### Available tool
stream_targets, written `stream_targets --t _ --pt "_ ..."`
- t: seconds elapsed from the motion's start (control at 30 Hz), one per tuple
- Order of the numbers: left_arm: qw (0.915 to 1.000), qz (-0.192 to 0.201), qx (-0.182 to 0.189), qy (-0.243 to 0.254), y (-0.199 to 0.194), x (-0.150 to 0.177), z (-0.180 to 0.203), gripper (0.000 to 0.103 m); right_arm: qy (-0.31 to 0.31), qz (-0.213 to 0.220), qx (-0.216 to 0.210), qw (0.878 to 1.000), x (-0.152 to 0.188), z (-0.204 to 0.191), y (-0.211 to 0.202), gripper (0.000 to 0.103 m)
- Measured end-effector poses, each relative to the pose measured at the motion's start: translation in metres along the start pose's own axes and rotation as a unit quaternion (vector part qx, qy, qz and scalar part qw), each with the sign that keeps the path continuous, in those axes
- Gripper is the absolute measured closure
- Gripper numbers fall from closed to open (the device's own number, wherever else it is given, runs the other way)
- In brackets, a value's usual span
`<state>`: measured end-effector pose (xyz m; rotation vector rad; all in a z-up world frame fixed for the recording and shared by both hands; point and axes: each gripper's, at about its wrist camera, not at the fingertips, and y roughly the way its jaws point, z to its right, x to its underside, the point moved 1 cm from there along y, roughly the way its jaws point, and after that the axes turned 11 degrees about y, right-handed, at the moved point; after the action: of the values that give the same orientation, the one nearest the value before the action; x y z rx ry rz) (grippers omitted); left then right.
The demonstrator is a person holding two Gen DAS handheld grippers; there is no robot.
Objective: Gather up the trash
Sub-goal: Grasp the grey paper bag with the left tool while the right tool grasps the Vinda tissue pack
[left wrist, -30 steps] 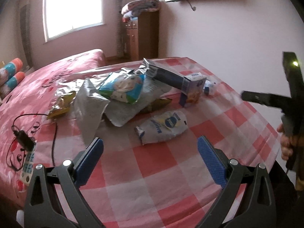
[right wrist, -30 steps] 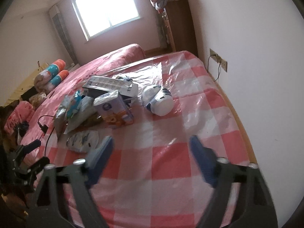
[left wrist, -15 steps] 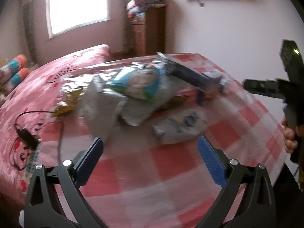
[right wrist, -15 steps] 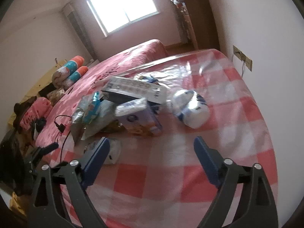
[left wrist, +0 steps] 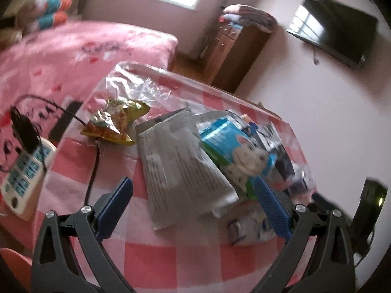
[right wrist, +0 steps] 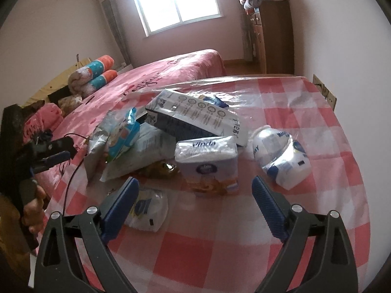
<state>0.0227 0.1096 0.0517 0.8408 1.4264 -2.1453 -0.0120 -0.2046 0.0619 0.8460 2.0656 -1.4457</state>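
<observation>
A heap of trash lies on a red-and-white checked table. In the left wrist view my left gripper is open and empty over a grey foil bag, beside a blue-green snack bag and a yellow-green wrapper. In the right wrist view my right gripper is open and empty just in front of a white tissue pack. A long white and dark carton, a crumpled white bag and a flat white pouch lie around it.
A power strip with a black cable lies at the table's left edge. A pink bed stands behind, a wooden cabinet by the wall, a TV on the wall. The left gripper shows in the right wrist view.
The left gripper has swung left and closer over the grey foil bag. The right gripper has moved in toward the tissue pack. Both stay open.
</observation>
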Motion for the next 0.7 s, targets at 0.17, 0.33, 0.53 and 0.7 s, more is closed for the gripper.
stream_targets --t 0.17,0.33,0.53,0.7 --pt "0.9994 -0.011 0.005 -0.031 0.023 -0.014 -0.011 0.004 0.007 -0.001 0.0 1.0 -0.005 0.005 0.008 0.01" --pt "0.9987 -0.031 -0.012 -0.039 0.047 -0.02 -0.018 0.004 0.005 0.001 -0.004 1.0 -0.008 0.006 0.014 0.01" --pt "0.9972 -0.048 -0.012 -0.056 0.065 -0.013 -0.029 0.017 0.002 0.001 -0.005 1.0 -0.01 0.006 0.023 0.01" --pt "0.9974 -0.044 -0.025 -0.051 0.066 -0.011 -0.025 0.026 -0.002 0.007 0.009 1.0 -0.013 0.007 0.03 0.016"
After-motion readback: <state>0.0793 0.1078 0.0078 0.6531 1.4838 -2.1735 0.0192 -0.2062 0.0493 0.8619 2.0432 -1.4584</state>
